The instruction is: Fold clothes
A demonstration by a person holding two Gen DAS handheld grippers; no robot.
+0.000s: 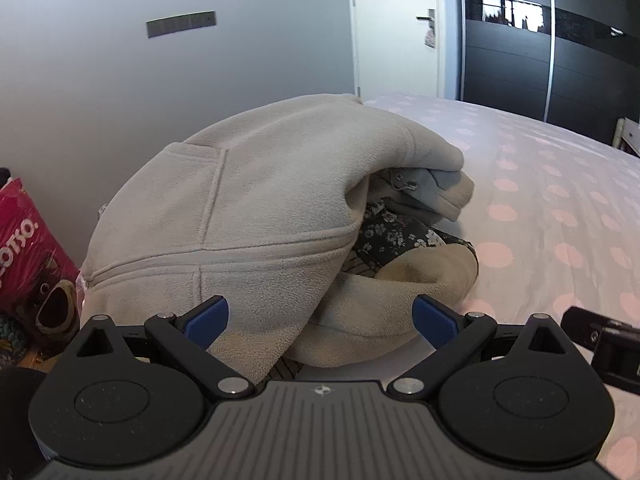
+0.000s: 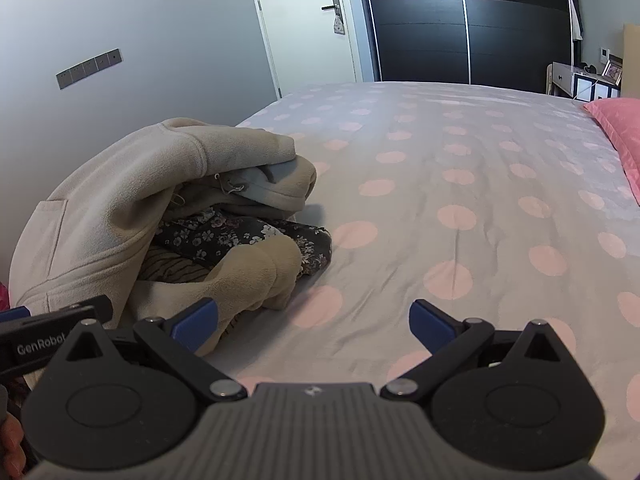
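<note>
1. Looking along the left gripper, its blue fingers are spread wide and hold nothing. A rumpled heap of clothes lies on the bed just ahead, between and beyond the fingertips. A pale fleece jacket drapes over a dark floral garment and a cream fleece piece. The fleece looks thick, soft, light and limp, likely easy to pinch at its hem or zip seam nearest the left fingertip.

2. Looking along the right gripper, its fingers are also wide and empty. The heap sits beyond the left fingertip; dotted bedsheet lies bare ahead.
</note>
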